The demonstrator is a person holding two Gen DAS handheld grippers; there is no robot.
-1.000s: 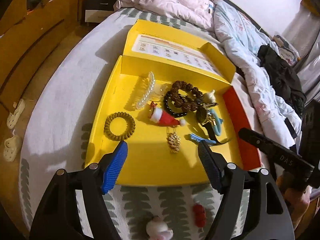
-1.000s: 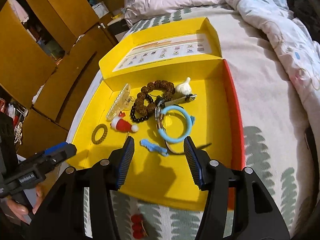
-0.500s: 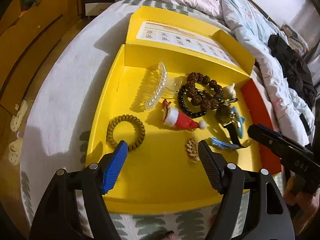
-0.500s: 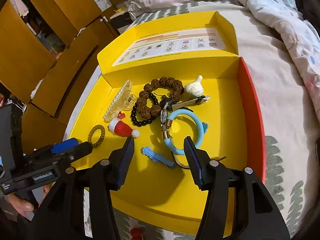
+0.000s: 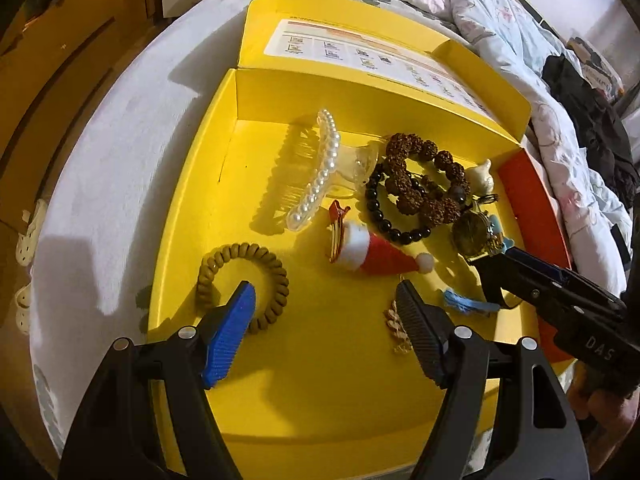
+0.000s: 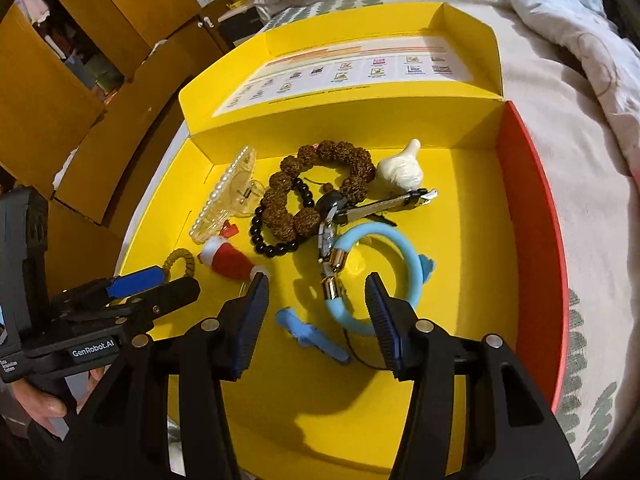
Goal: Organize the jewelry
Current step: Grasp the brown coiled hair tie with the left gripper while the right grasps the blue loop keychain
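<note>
An open yellow box lies on the bed and holds jewelry. In it are a brown coil hair tie, a pearl hair claw, a Santa-hat clip, a brown bead bracelet, a black bead bracelet, a gold charm and a light-blue ring. My left gripper is open and empty, low over the box between the hair tie and the charm. My right gripper is open and empty over the ring and a blue clip.
The box's open lid with a printed sheet stands at the back, and its right wall is red. Rumpled bedding lies to the right. Wooden cabinets stand to the left of the bed.
Both grippers have moved forward and lower over the box, so the jewelry looks nearer. Both stay open and empty.
</note>
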